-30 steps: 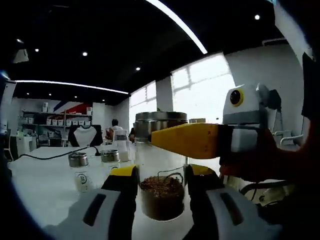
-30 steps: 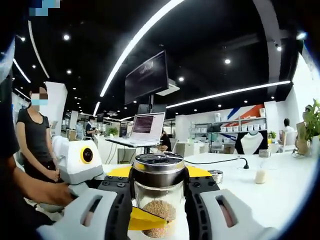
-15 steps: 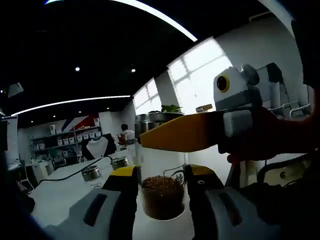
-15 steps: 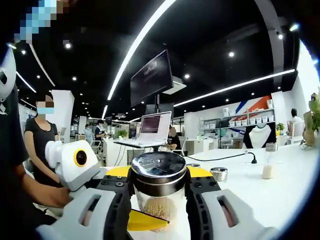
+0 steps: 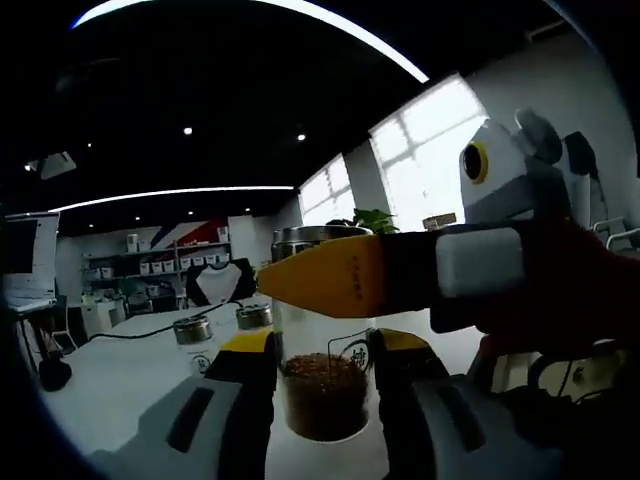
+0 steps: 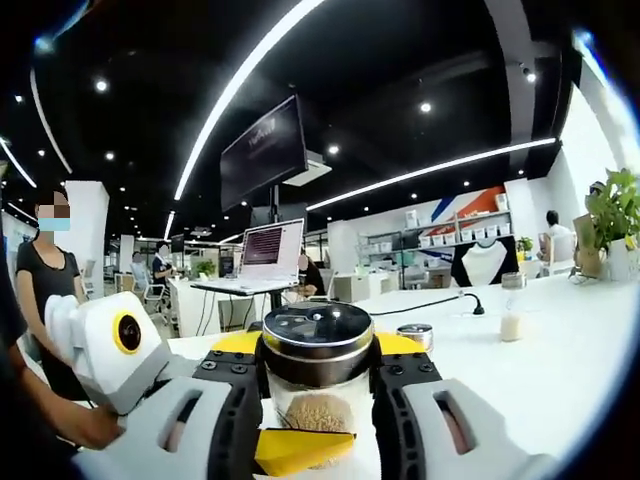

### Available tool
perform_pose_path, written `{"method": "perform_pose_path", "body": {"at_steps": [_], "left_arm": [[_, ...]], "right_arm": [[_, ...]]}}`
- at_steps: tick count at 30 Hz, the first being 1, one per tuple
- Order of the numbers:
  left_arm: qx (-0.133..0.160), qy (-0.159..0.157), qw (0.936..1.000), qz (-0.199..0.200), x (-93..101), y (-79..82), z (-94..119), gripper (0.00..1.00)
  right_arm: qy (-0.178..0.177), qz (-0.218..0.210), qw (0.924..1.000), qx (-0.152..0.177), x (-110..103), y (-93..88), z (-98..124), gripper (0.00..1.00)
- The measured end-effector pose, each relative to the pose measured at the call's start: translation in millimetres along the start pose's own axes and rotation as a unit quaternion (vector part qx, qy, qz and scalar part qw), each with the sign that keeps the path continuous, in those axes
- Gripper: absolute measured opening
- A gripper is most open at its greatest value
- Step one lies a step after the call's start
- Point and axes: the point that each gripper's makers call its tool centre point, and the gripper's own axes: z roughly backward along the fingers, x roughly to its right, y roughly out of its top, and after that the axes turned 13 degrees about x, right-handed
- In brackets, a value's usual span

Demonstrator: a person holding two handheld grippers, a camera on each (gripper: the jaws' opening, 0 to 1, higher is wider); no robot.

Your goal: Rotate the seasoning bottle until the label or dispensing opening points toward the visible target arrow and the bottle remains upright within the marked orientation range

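The seasoning bottle (image 5: 325,395) is a clear glass jar with brown granules and a steel lid (image 6: 316,335). It stands upright, held off the white table (image 5: 120,380). My left gripper (image 5: 322,345) is shut on its lower glass body. My right gripper (image 6: 316,362) is shut on the bottle just under the lid. In the left gripper view the right gripper's yellow jaw crosses in front of the jar's upper part, with a hand behind it. In the right gripper view the left gripper's yellow jaw tip sits low against the glass (image 6: 318,410). A small printed mark (image 5: 352,356) shows on the glass.
Two small steel-capped shakers (image 5: 192,332) (image 5: 253,316) and a black cable (image 5: 150,330) lie on the table beyond the jar. A low tin (image 6: 414,336) and a small bottle (image 6: 511,315) stand at the right. A laptop (image 6: 268,258) and a standing person (image 6: 45,275) are further back.
Both views have swung and tilted with the hands while the jar stays gripped by both. A printed mark has come into sight on the glass in the left gripper view.
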Motion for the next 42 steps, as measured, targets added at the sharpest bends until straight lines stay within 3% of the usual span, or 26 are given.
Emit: {"method": "perform_pose_path", "body": {"at_steps": [3, 9, 16, 22, 26, 31, 37, 42], "left_arm": [[0.000, 0.006, 1.0000, 0.006, -4.8, -1.1, 0.8, 0.40], [0.008, -0.027, 0.9996, -0.006, 0.8, 2.7, -2.2, 0.41], [0.015, -0.070, 0.9966, 0.041, 5.9, -1.4, -1.5, 0.41], [0.003, -0.058, 0.9969, 0.052, 5.8, -3.1, -0.3, 0.41], [0.010, -0.050, 0.9977, 0.045, 5.4, -1.7, -0.5, 0.41], [0.009, -0.028, 0.9981, 0.055, 7.2, -5.9, -3.0, 0.41], [0.003, -0.039, 0.9969, 0.068, 8.4, -8.5, -3.3, 0.41], [0.021, -0.050, 0.9968, 0.060, 8.5, -2.6, -4.5, 0.41]], "right_arm": [[0.007, -0.007, 0.9999, -0.008, -1.0, -4.3, 0.7, 0.38], [-0.002, -0.022, 0.9997, -0.003, 3.8, 1.8, 4.3, 0.37], [0.027, -0.018, 0.9994, -0.015, 0.5, -0.1, 7.2, 0.37], [0.035, -0.024, 0.9989, -0.019, -1.2, -2.5, 5.9, 0.38], [0.031, -0.032, 0.9989, -0.017, -0.8, -0.8, 5.2, 0.38], [0.023, -0.003, 0.9992, -0.032, -1.8, -2.8, 4.1, 0.39], [0.012, -0.002, 0.9992, -0.038, 2.1, -5.4, 6.2, 0.38], [0.004, -0.003, 0.9999, -0.012, 3.3, 1.2, 5.4, 0.37]]}}
